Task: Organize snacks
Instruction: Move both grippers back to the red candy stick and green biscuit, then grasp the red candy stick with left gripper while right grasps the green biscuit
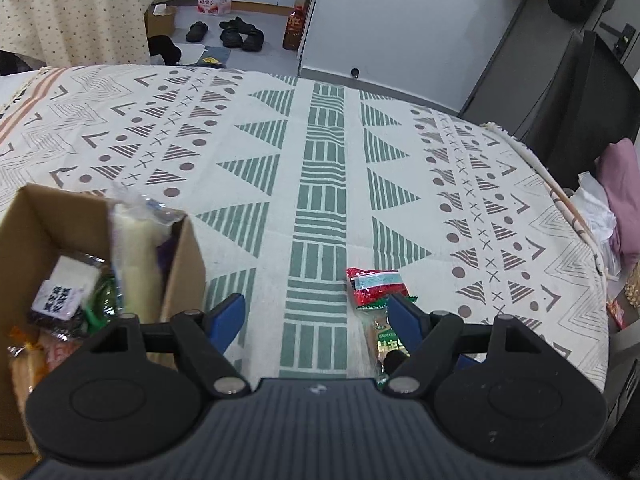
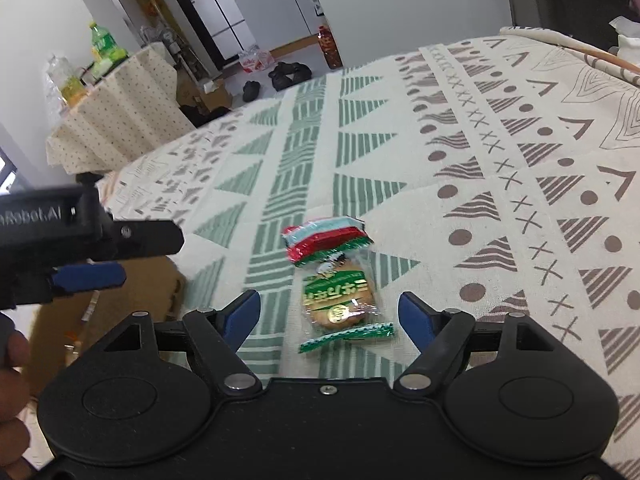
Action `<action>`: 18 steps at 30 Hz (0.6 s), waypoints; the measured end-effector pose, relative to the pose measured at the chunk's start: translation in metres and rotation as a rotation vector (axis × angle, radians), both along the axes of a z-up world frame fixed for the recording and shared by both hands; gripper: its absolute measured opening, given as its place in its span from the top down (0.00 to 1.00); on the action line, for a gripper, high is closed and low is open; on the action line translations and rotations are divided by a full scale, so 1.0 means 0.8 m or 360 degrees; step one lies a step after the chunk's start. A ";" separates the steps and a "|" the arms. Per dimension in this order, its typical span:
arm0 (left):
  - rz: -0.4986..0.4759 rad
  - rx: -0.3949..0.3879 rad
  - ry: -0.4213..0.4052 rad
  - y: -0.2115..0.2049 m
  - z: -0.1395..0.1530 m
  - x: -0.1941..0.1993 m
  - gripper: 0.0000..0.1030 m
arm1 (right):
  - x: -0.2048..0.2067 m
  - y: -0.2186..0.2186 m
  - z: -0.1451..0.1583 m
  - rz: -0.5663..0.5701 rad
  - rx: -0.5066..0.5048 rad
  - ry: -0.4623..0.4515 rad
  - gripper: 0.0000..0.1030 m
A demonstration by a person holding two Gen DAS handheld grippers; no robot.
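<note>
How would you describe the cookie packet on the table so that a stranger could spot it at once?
Start at the patterned tablecloth and follow its green striped band toward the camera. There, right of the cardboard box, two packets lie touching. The cookie packet is the nearer: clear wrap, round biscuit, green label, unlike the red packet behind.

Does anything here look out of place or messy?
Two snack packets, a red one and a green cookie pack, lie loose on the tablecloth, outside the box. In the box, a tall white packet sticks up above the rim.
</note>
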State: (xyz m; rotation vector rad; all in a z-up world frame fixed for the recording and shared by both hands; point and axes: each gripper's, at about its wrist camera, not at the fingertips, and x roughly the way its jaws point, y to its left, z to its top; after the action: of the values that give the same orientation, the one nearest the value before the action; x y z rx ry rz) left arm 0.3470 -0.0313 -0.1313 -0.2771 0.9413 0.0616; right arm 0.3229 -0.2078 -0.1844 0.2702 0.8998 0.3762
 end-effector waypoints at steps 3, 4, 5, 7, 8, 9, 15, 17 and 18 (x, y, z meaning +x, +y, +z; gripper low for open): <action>0.0008 -0.0001 0.0012 -0.002 -0.009 0.011 0.25 | 0.008 0.003 -0.011 0.0003 -0.0016 0.0009 0.27; 0.0015 -0.0001 0.0019 -0.002 -0.012 0.015 0.25 | 0.011 0.004 -0.016 0.0004 -0.0023 0.0013 0.28; 0.0022 -0.0001 0.0028 -0.002 -0.016 0.018 0.25 | 0.014 0.005 -0.021 0.0006 -0.0025 0.0021 0.30; 0.0034 0.0007 0.0050 -0.004 -0.023 0.023 0.25 | 0.019 0.006 -0.030 0.0004 -0.0032 0.0050 0.37; 0.0032 0.0027 0.0046 -0.008 -0.025 0.024 0.25 | 0.022 0.006 -0.034 0.0005 -0.0038 0.0062 0.38; 0.0026 0.0032 0.0047 -0.011 -0.027 0.027 0.25 | 0.022 0.006 -0.037 0.0010 -0.0042 0.0058 0.41; 0.0005 0.0029 0.0068 -0.030 -0.036 0.040 0.25 | 0.026 -0.008 -0.037 -0.0032 0.0014 0.0090 0.66; 0.0004 0.0029 0.0084 -0.034 -0.041 0.044 0.25 | 0.027 -0.016 -0.038 -0.0056 0.0055 0.0119 0.72; 0.0007 0.0034 0.0093 -0.036 -0.043 0.046 0.25 | 0.027 -0.019 -0.037 -0.0065 0.0058 0.0122 0.73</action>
State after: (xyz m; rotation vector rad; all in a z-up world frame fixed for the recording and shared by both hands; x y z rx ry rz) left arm 0.3839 -0.0598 -0.1661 -0.2588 0.9976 0.0838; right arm 0.3444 -0.2230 -0.2141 0.3376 0.9619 0.3464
